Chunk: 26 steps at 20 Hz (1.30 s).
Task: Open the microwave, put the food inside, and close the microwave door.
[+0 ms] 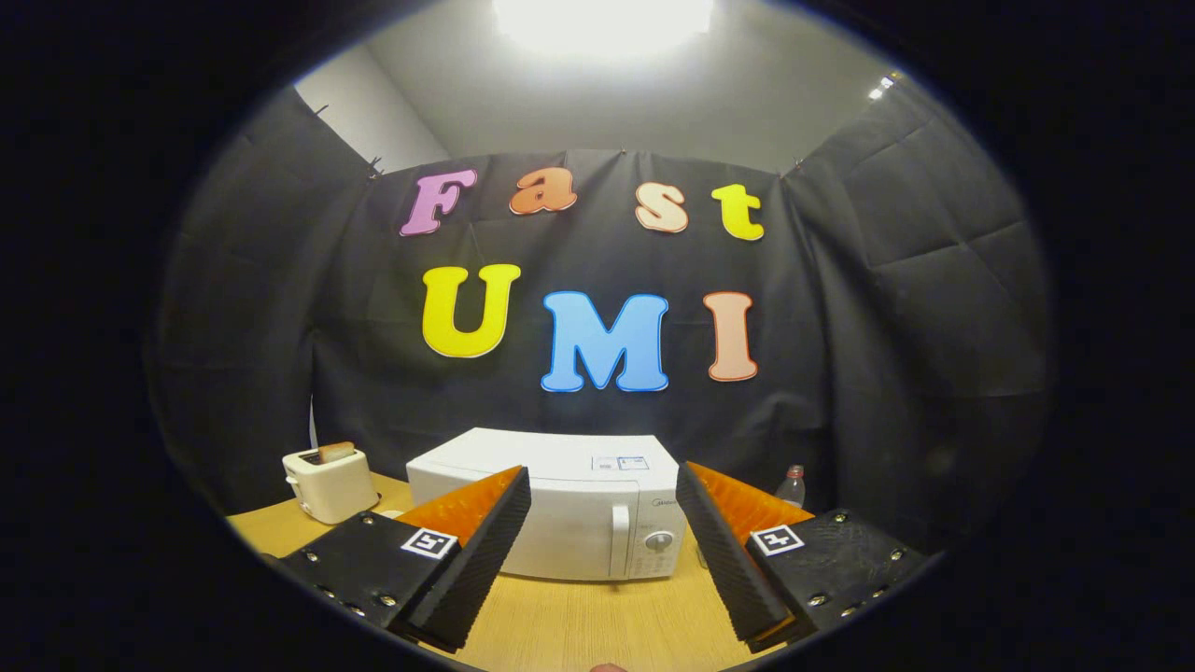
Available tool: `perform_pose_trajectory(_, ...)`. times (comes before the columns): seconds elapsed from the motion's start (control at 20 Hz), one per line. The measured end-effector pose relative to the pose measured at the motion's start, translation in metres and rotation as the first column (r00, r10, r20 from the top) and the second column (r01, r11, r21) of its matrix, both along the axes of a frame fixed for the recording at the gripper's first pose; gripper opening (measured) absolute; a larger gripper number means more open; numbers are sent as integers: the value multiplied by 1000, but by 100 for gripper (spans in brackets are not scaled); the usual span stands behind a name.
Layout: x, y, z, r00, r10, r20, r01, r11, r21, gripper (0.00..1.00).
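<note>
Tongs [602, 551] spread wide, nothing held. Microwave [551, 504] on the surface [579, 625], beyond the fingers and seen between them, door shut. Upright handle [619, 539] at the door's right edge, beside the dial [659, 540]. Toaster [329, 483] to the microwave's left, bottle [792, 485] behind on the right.

Step in hand, by judgement — opening the door. Advised: approach level, line one finger behind the handle, pull outward along the hinge arc rather than straight back — no jerking, lest the microwave slide. Food possibly the item atop the toaster; too small to confirm.
</note>
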<state>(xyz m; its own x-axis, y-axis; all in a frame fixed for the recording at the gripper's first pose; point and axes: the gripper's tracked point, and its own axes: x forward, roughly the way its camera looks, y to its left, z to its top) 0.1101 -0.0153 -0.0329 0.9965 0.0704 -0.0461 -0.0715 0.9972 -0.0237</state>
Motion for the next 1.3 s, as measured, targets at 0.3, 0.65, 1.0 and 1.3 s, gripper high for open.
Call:
perform_pose_trajectory(0.3, 59, -1, -46, 997, 10, -79, -8, 1000, 23, 99)
perform_pose_trajectory(0.65, 116, -10, -108, 982, 4, -190, -1, 1000, 15, 99)
perform_pose_trajectory(1.0, 150, -20, -167, 951, 11, -310, 8, 998, 59, 83)
perform_pose_trajectory(1.3, 163, -16, -195, 932, 25, -361, 3, 997, 75, 62)
